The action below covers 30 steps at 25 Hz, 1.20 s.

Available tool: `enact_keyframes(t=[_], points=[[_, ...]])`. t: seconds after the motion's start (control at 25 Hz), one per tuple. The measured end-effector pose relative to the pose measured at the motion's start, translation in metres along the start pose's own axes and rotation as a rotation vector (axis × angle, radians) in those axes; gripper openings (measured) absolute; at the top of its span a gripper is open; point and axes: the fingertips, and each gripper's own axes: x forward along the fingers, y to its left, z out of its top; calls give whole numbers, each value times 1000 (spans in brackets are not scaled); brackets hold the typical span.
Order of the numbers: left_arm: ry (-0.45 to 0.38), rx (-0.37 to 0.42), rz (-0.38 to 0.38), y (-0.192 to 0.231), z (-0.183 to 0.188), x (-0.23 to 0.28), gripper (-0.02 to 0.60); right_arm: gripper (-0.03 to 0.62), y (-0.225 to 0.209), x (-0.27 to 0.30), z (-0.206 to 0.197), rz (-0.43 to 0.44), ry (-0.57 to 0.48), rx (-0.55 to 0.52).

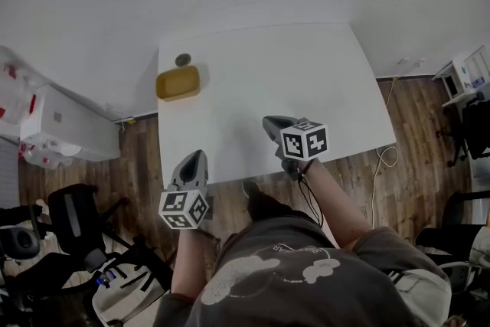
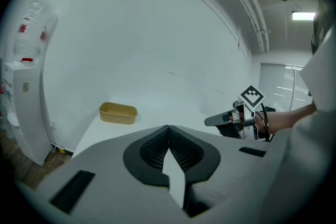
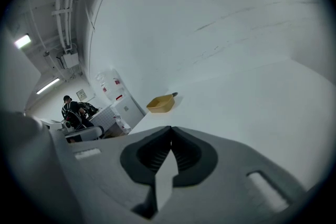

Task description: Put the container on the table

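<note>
I'm looking down on a smooth, matte white table (image 1: 291, 80), rectangular. The container (image 1: 178, 83) sits at the table's far left corner. It is a shallow mustard-yellow tub, plastic-looking, oblong with rounded corners, and its open inside shows only plain yellow. A small dark round object (image 1: 182, 59) lies just beyond it, by the table's far edge. My left gripper (image 1: 196, 157) hangs at the table's near edge and my right gripper (image 1: 269, 121) over its near half. On both, the ribbed black jaws meet tip to tip, well apart from the container.

The small dark round thing (image 1: 182, 59) lying just behind the yellow container (image 1: 178, 83) is showing too small to identify.
</note>
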Motion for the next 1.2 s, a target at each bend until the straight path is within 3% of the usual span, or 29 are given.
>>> enact_keyframes(t=[0.48, 1.2], points=[[-36, 74, -37, -42, -4, -54, 0, -2, 33, -66, -29, -26, -42, -21], [-29, 73, -83, -99, -40, -113, 1, -2, 53, -152, -96, -96, -47, -14]])
